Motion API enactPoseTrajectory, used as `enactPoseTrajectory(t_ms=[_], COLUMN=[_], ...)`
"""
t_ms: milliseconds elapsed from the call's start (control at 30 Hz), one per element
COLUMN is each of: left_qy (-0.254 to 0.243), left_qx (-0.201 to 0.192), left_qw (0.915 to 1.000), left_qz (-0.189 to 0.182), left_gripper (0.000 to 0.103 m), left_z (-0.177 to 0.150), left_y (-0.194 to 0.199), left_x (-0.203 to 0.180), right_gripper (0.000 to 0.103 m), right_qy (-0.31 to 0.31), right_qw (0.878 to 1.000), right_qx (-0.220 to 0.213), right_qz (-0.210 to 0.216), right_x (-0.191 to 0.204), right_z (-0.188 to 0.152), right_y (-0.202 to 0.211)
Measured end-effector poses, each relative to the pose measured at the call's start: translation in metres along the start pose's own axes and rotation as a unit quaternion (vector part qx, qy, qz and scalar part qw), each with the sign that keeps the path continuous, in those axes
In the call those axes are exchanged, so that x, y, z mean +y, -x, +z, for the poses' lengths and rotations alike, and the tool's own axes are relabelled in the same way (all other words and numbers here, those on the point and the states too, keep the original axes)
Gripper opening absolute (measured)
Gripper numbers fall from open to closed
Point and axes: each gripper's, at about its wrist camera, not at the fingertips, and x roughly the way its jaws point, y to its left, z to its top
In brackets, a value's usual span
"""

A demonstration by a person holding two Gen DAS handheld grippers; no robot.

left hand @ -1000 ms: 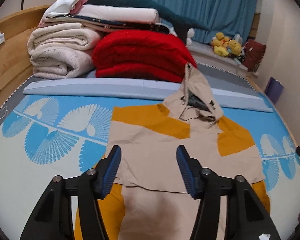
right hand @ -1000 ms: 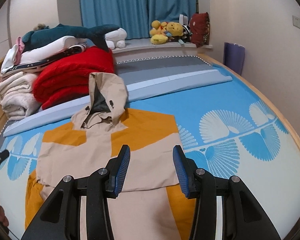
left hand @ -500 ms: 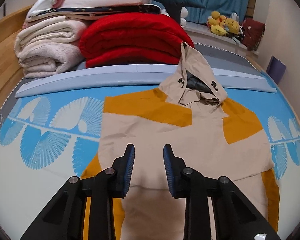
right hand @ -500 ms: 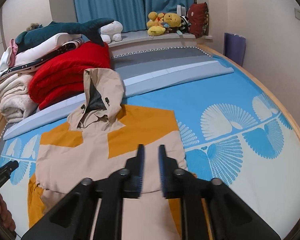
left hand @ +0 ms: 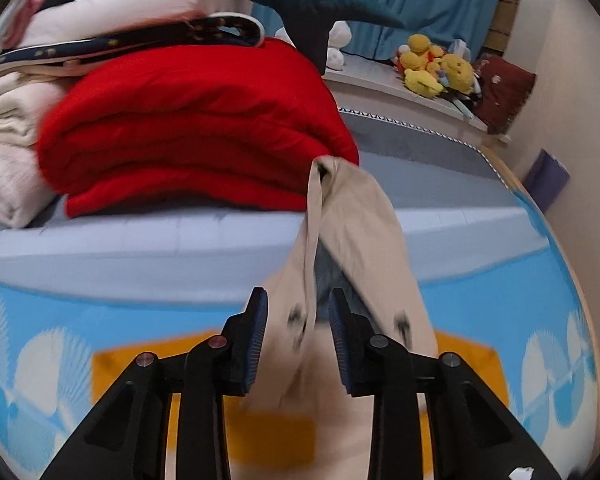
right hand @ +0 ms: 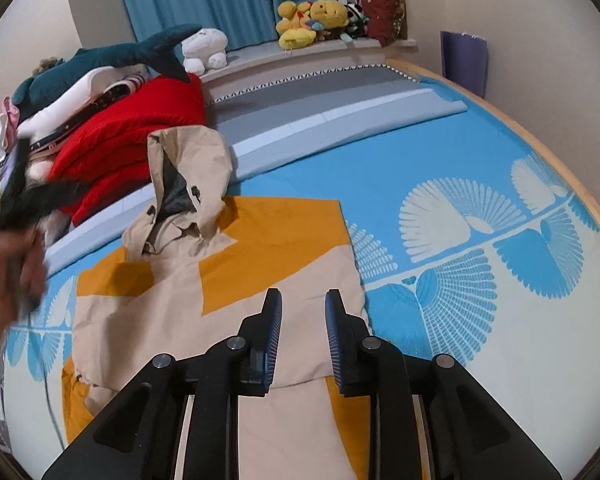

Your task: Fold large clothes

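Note:
A beige and orange hooded jacket (right hand: 220, 288) lies flat on the blue patterned bed cover, its hood (right hand: 188, 168) toward the red blanket. In the left wrist view my left gripper (left hand: 296, 336) is open and close above the hood (left hand: 356, 232), its pads either side of the hood's opening, holding nothing. In the right wrist view my right gripper (right hand: 302, 336) is open a little and empty, above the jacket's right side near its lower fold. The left gripper (right hand: 20, 192) shows blurred at the left edge there.
A folded red blanket (left hand: 196, 128) and cream bedding (left hand: 4, 168) are stacked behind the hood, with a shark plush (right hand: 100, 60) on top. A grey-blue bolster (right hand: 340, 120) crosses the bed. Yellow plush toys (right hand: 312, 16) sit on the sill. The wooden bed edge (right hand: 580, 184) runs along the right.
My left gripper has moved forward from the jacket's body up to the hood and opened slightly. My right gripper closed to nearly shut, then opened partly; it stays over the jacket's right side.

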Motion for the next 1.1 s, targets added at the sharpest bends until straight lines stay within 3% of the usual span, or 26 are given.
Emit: enactPoseTrajectory(t_ms=[33,100,233,367,400,467,500,533,567,700,867,967,1033,1100], left_qy=[0.004,0.011,0.023,0.048,0.048,0.047,0.046,0.039,0.030,-0.013,-0.129,-0.187,-0.221,-0.226], left_qx=[-0.002,0.007,0.018,0.035,0.040,0.037,0.043,0.057,0.060,0.034,0.009,-0.004,-0.006,0.012], left_qw=[1.0000,0.9999,0.9996,0.9981,0.9978,0.9975,0.9976,0.9973,0.9974,0.9993,0.9900,0.9793,0.9723,0.9716], left_qz=[0.003,0.000,0.003,0.015,0.025,0.037,0.031,0.026,0.027,-0.004,-0.055,-0.077,-0.076,-0.070], left_gripper=[0.038,0.049,0.051,0.051,0.048,0.032,0.012,0.004,0.004,0.001,0.001,0.001,0.001,0.002], left_z=[0.015,0.034,0.065,0.075,0.076,0.077,0.077,0.076,0.075,0.065,0.003,-0.065,-0.130,-0.186], left_y=[-0.017,-0.043,-0.089,-0.119,-0.126,-0.133,-0.138,-0.141,-0.139,-0.088,0.028,0.108,0.160,0.188], left_x=[-0.004,-0.009,-0.020,-0.020,-0.021,-0.019,-0.019,-0.020,-0.022,-0.036,-0.064,-0.066,-0.058,-0.043], right_gripper=[0.022,0.007,0.007,0.007,0.007,0.007,0.007,0.007,0.007,0.007,0.007,0.008,0.008,0.010], right_qy=[0.002,0.001,-0.014,-0.013,-0.013,-0.015,-0.018,-0.021,-0.024,-0.023,-0.030,-0.038,-0.044,-0.043], right_qw=[1.000,1.000,1.000,1.000,1.000,0.999,0.999,0.999,0.999,0.999,0.999,0.998,0.997,0.995], right_qx=[0.000,0.003,0.018,0.025,0.025,0.028,0.029,0.031,0.032,0.035,0.010,0.005,-0.005,-0.016], right_qz=[-0.004,-0.011,-0.004,0.001,0.001,0.000,-0.001,-0.001,-0.001,0.006,0.027,0.047,0.068,0.087], right_x=[-0.001,-0.003,-0.008,-0.010,-0.011,-0.014,-0.015,-0.016,-0.016,-0.014,-0.011,-0.006,-0.001,0.007], right_z=[0.000,0.000,0.001,0.000,0.000,-0.001,0.000,0.000,0.000,0.004,0.016,0.018,0.018,0.018], right_y=[-0.003,-0.009,-0.020,-0.026,-0.026,-0.027,-0.027,-0.027,-0.027,-0.027,-0.008,0.001,0.011,0.021])
